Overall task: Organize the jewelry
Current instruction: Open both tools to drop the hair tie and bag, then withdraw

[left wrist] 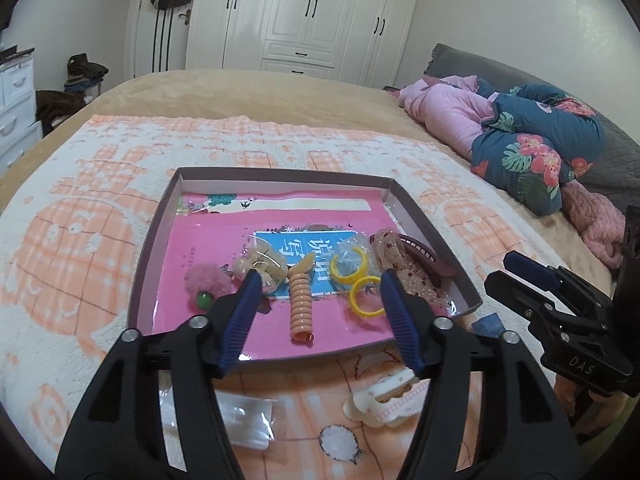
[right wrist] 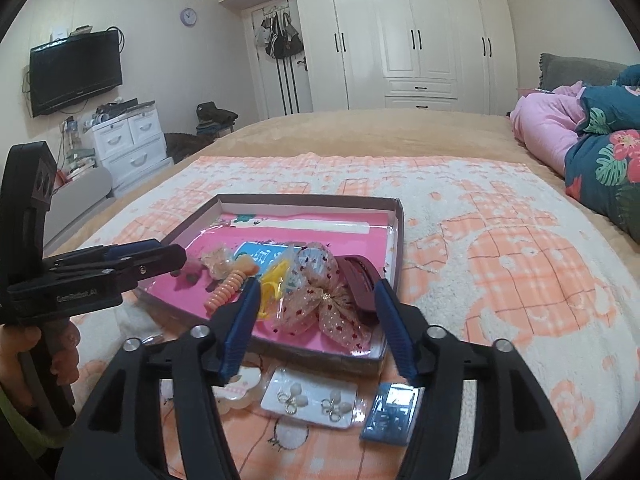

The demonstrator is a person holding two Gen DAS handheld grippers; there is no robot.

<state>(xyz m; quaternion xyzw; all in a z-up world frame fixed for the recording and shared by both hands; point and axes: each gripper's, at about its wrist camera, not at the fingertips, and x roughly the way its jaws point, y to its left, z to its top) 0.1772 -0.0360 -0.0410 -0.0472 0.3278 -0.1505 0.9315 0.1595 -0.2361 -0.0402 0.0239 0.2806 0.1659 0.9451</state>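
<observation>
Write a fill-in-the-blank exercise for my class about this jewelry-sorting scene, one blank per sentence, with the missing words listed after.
1. The coiled peach hair tie lies inside the shallow ____.
2. The card of earrings lies on the blanket, ____ the box.
3. Both the left gripper and the right gripper have their jaws ____ and hold nothing.
4. The two rings in the clear bag are ____ in colour.

Missing words: box; outside; open; yellow

"DAS" in white on the right gripper (left wrist: 532, 276) body, far right. "GenRobot.AI" on the left gripper (right wrist: 176, 254) body, near left. Blue label (left wrist: 308, 256) in the tray: white Chinese characters, unreadable.
</observation>
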